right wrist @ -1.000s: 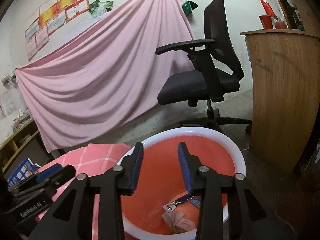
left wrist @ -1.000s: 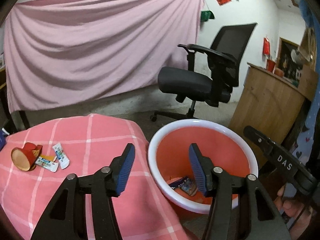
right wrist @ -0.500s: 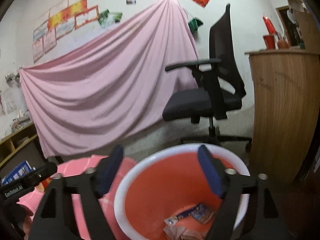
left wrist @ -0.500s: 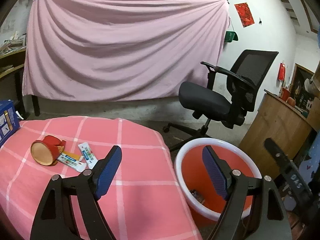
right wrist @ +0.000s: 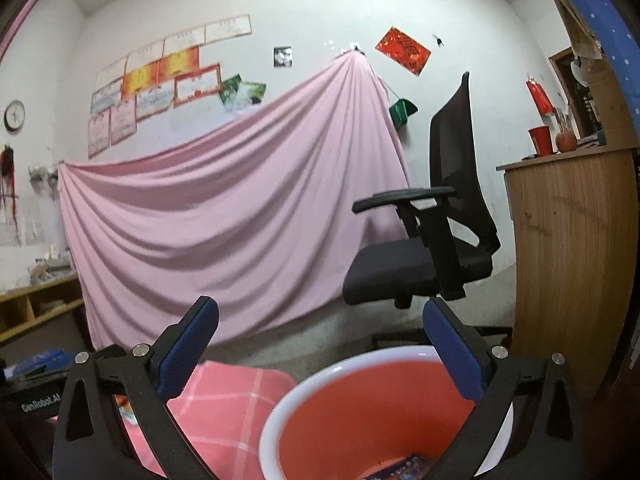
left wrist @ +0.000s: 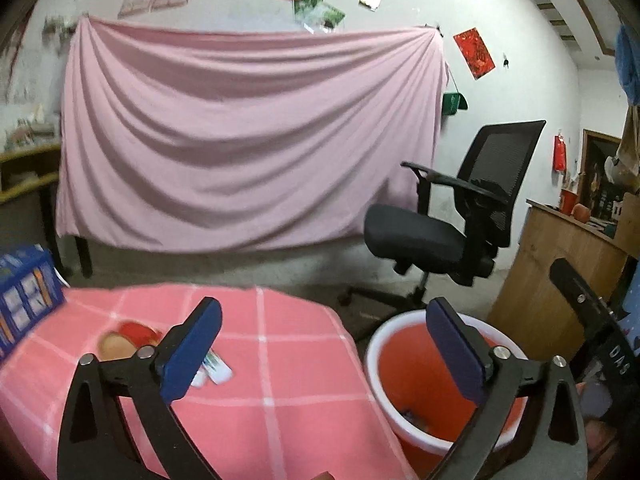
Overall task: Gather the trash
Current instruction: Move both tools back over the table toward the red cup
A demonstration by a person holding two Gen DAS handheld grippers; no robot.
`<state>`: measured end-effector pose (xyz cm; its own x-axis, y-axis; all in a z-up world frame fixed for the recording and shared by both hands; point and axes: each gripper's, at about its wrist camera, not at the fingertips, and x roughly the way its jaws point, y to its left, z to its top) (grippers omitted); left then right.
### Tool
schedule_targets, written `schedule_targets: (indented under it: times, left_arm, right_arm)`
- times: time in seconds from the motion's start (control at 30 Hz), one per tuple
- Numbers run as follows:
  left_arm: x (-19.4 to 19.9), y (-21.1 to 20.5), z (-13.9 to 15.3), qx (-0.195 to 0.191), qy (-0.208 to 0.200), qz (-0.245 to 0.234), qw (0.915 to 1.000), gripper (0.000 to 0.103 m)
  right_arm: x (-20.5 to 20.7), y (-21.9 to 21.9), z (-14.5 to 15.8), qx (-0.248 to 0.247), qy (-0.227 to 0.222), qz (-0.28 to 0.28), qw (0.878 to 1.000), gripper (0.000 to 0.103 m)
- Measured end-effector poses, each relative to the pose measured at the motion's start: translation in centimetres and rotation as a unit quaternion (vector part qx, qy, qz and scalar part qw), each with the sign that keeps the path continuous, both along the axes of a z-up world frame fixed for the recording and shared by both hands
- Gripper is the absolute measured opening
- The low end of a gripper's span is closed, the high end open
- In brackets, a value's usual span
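Observation:
My left gripper (left wrist: pixel 322 354) is open wide and empty, raised above the pink checked tablecloth (left wrist: pixel 280 408). A red paper cup (left wrist: pixel 124 338) lies on its side on the cloth, with small wrappers (left wrist: pixel 214 366) beside it, partly hidden by my left finger. A red bin with a white rim (left wrist: pixel 404 408) stands right of the table, with some trash at its bottom. My right gripper (right wrist: pixel 320 348) is open wide and empty above the bin (right wrist: pixel 360 412). A wrapper (right wrist: pixel 404 466) lies inside the bin.
A black office chair (left wrist: pixel 452 232) stands behind the bin. A wooden counter (left wrist: pixel 560 280) is at the right. A pink sheet (left wrist: pixel 240 148) hangs on the back wall. A blue box (left wrist: pixel 24 300) sits at the table's left edge.
Both grippers have opened wider and tilted up, away from the bin. The left gripper has swung left, towards the table.

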<state>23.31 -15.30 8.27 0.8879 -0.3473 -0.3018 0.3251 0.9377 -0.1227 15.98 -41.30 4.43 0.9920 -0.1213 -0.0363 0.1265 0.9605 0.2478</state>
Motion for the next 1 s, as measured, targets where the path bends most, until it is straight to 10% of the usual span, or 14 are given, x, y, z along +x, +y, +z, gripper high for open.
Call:
schedule_targets:
  times: [0.53,1.0]
  left_arm:
    - [-4.6,8.9,1.1,0.037,-0.087,0.118,0.9885,0.101]
    - [-1.7,14.9,-2.6,0.060,-0.063,0.157,0.9837,0.101]
  right_arm:
    - [-1.0,6.0,2.4,-0.018,-0.076,0.084,0.993,0.103]
    - [5.3,14.9,1.0,-0.086,0.010,0.153,0.984,0.103]
